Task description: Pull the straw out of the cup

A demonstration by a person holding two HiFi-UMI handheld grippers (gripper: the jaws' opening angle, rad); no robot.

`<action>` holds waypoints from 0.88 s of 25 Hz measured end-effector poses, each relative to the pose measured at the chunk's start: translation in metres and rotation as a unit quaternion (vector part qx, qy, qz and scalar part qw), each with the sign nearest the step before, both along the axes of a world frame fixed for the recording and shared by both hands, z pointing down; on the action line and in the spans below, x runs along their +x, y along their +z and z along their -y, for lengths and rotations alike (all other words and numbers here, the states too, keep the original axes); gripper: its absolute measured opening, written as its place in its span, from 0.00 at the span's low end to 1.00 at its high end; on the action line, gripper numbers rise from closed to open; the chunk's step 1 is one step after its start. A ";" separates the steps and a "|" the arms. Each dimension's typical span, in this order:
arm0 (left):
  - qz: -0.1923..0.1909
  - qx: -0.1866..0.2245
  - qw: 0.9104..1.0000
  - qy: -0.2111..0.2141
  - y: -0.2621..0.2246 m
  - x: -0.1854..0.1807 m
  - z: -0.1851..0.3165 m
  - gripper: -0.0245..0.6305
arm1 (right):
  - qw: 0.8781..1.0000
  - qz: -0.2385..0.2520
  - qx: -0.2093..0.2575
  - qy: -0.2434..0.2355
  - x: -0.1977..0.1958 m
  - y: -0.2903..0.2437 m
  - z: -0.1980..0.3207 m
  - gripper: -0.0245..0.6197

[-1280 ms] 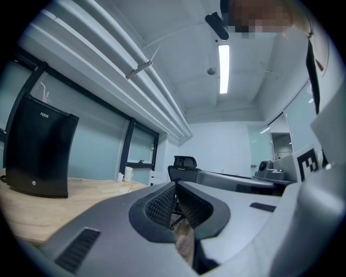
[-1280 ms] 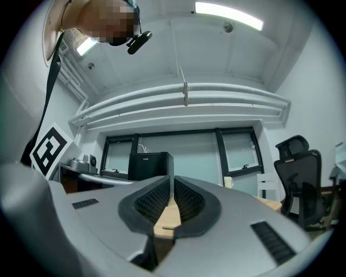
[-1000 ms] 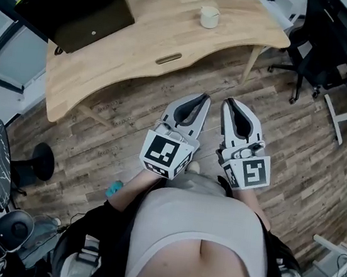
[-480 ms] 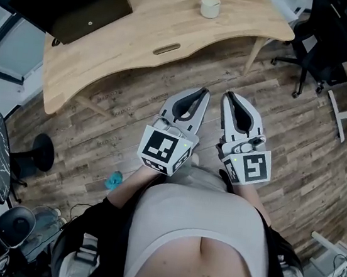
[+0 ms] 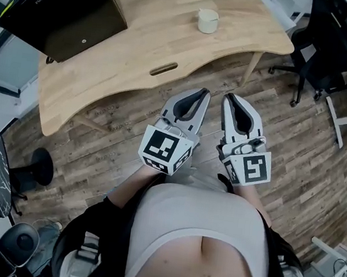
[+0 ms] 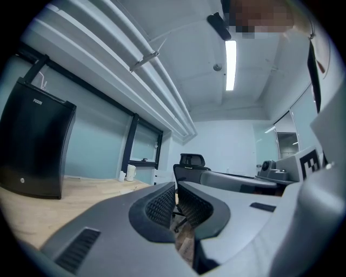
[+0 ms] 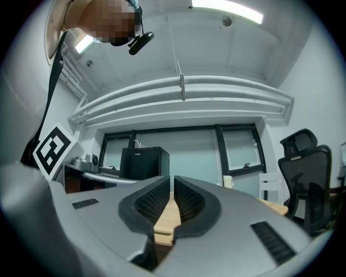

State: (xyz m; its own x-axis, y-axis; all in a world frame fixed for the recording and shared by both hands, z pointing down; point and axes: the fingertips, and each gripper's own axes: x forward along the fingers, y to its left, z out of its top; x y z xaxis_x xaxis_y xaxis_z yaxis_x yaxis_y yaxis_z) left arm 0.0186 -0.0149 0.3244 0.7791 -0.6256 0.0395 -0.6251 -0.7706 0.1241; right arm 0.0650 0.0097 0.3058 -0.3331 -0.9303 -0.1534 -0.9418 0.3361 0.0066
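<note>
Head view: cup (image 5: 207, 20) stands upright near the far edge of the wooden desk (image 5: 128, 46); straw too small to make out. Black cabinet (image 5: 63, 9) on desk's left end, office chair (image 5: 329, 41) to the right. My left gripper (image 5: 203, 93) & right gripper (image 5: 229, 99) are side by side over the floor (image 5: 298, 151), well short of the cup, both w/ jaws closed, nothing btw them.
</note>
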 end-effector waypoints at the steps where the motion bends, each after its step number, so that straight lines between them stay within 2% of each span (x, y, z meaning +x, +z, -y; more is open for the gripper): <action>1: 0.000 0.001 1.000 0.000 0.000 0.000 0.012 0.07 | 1.000 -0.001 0.001 0.001 0.001 0.000 0.011 0.10; 12: 0.000 0.016 1.000 0.011 -0.016 0.011 0.131 0.07 | 1.000 -0.003 0.019 0.011 0.010 -0.018 0.129 0.10; 17: 0.008 0.005 1.000 0.021 -0.007 0.015 0.171 0.07 | 1.000 0.009 0.007 0.018 0.011 -0.015 0.168 0.10; 22: 0.015 0.003 1.000 0.025 -0.004 0.016 0.208 0.07 | 1.000 0.003 0.015 0.023 0.014 -0.012 0.203 0.10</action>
